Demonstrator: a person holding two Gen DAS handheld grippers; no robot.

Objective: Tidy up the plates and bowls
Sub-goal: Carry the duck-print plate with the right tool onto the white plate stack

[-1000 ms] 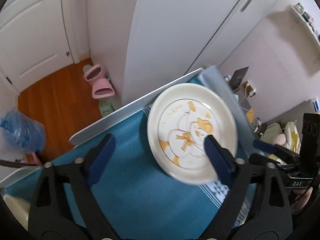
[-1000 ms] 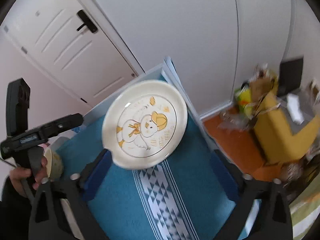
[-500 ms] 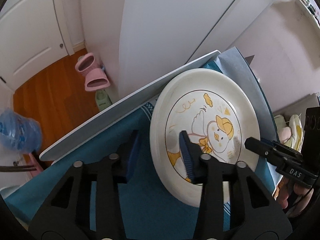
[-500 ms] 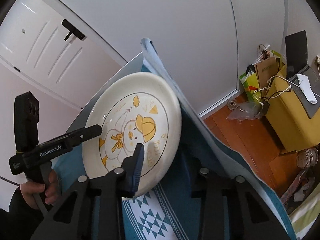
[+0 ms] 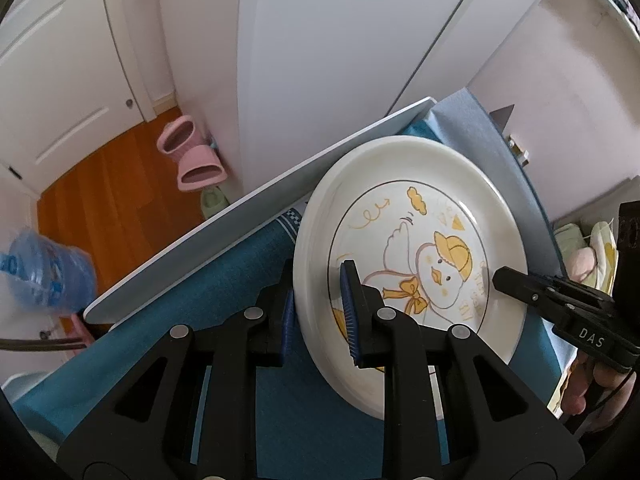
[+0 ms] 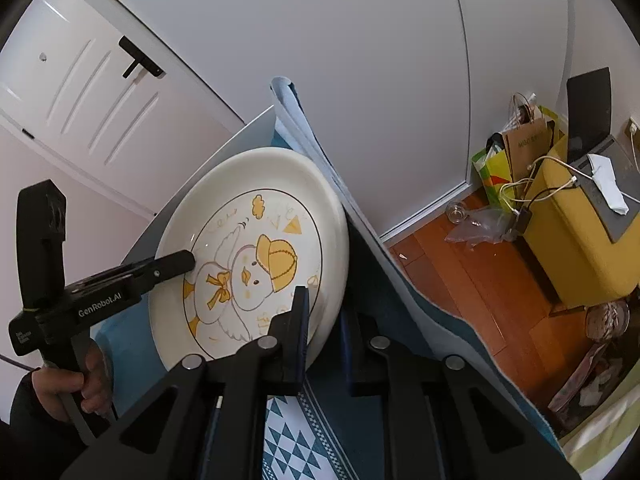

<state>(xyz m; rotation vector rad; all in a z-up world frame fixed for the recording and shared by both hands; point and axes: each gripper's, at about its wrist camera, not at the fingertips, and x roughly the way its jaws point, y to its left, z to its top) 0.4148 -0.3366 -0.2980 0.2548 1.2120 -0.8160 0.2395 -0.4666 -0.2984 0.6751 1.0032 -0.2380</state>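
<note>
**Both grippers clamped on 1 plate rim**

Jaws of the left gripper (image 5: 318,308) have just been closing and now pinch the near-left rim of the plate (image 5: 408,256): 1 blue pad sits on the printed face, the other behind the rim on the underside. Jaws of the right gripper (image 6: 324,320) have done the same on the opposite rim, w/ 1 pad on the face and the other tucked behind the edge.

Plate is cream w/ a duck drawing in a yellow cap & bow, and spans the gap between the 2 grippers. It looks tilted, near edge toward each camera; can't tell if the far edge touches anything. Under the plate & jaws lies a blue tablecloth (image 5: 224,280) w/ a white geometric band (image 6: 296,444) just below the right jaws.

Beyond the left jaws, past the table's white edge (image 5: 240,216): pink slippers (image 5: 192,156) on the wood floor, a blue water jug (image 5: 44,272) far left. Right of the right jaws: a yellow box (image 6: 576,232) & paper bags (image 6: 524,148) on the floor. A hand (image 6: 76,388) grips the left tool's handle.
</note>
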